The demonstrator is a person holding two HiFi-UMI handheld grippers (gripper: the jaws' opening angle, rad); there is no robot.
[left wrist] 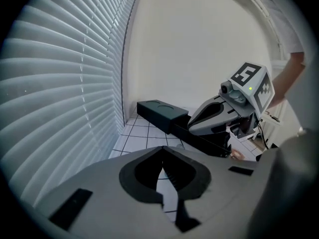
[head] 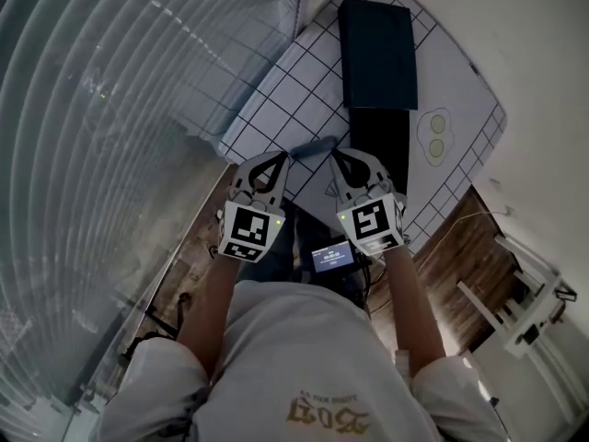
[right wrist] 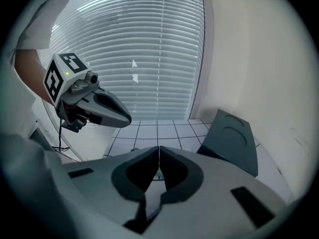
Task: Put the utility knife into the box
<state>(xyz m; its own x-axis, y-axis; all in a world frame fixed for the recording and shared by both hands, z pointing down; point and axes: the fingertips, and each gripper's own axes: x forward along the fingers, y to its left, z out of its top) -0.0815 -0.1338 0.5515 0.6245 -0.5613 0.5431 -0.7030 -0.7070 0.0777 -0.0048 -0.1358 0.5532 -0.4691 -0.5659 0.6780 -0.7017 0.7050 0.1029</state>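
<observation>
At your far left the window blinds (head: 110, 109) are running alongside the gridded table (head: 276, 90). You are holding the left gripper (head: 279, 159) pointing forward and down, its jaws pressed together with nothing between them. Just past its tips the utility knife (head: 314, 146) is lying on the grid. Its long axis is running across you, left to right, with the right end sitting slightly farther away. You are holding the right gripper (head: 338, 156) the same way, closed and empty, with its tips just beside the knife's right end, so both hands are looking about equally near. The box (head: 377, 53) is lying beyond the knife and to its right. The carry is therefore likely going forward and rightward, which is favouring the right gripper, and its jaws are going to need opening across the knife's narrow width first.
</observation>
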